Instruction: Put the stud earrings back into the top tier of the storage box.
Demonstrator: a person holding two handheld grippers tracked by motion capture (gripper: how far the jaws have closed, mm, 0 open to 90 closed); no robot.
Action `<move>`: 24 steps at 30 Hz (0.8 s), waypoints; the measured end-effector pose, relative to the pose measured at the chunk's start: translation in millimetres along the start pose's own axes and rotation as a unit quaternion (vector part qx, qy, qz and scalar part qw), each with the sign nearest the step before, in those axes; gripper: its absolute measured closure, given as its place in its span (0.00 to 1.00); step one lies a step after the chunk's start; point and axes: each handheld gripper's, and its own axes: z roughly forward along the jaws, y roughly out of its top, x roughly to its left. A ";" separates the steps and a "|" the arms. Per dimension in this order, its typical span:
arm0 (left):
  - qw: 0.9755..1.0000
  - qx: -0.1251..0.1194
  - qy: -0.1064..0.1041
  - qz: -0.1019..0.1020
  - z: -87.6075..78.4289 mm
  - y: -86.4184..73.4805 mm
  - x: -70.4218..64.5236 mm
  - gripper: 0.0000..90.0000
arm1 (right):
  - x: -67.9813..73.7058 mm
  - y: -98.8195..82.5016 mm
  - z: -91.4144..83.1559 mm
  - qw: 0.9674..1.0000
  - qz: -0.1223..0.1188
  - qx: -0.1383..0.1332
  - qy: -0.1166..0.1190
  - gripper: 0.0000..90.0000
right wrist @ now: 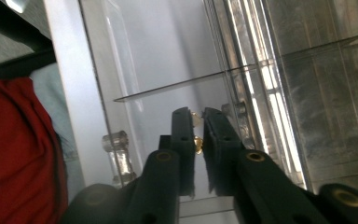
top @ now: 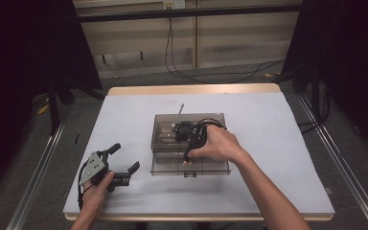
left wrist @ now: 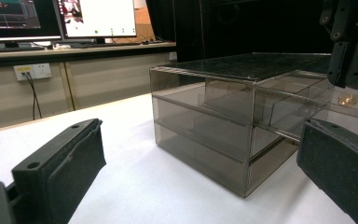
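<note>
Smoked clear plastic makes up the drawer box [top: 190,143] at the middle of the surface [top: 124,115]. Your right tool [right wrist: 198,133] reaches down into its pulled-out drawer, clenched on a small gold piece [right wrist: 198,144]. Judging by that, you're mid-pick; next, lift straight up, clear of the drawer's walls. Your left tool [top: 120,165] rests released, well apart.

We see 2 monitors [left wrist: 56,18] on a shelf [left wrist: 74,49], a wall socket [left wrist: 32,71] beneath them, black cables [top: 182,67] on the floor, and dark curtains [top: 24,57].
</note>
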 end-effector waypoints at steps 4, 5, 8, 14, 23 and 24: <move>1.000 0.000 -0.001 0.002 -0.1 0.0 0.0 0.01 | 2.3 -6.5 -6.7 1.000 0.002 -0.030 -0.006 0.87; 1.000 0.000 -0.001 0.002 -0.1 0.0 0.0 0.01 | 3.3 -9.3 -9.7 0.999 0.005 -0.037 -0.009 0.86; 1.000 0.001 0.000 0.002 -0.1 0.0 0.0 0.01 | 3.5 -20.2 -19.8 0.997 0.019 -0.071 -0.014 0.85; 1.000 0.004 0.001 0.006 -0.4 0.1 0.4 0.01 | 5.5 -48.9 -36.9 0.989 0.035 -0.144 -0.031 0.72; 1.000 0.003 0.001 0.004 -0.2 0.1 0.3 0.01 | 11.1 -95.5 -53.2 0.966 0.083 -0.232 -0.076 0.48; 1.000 0.003 0.001 0.004 -0.2 0.1 0.3 0.01 | 10.9 -101.0 -53.4 0.963 0.096 -0.238 -0.076 0.45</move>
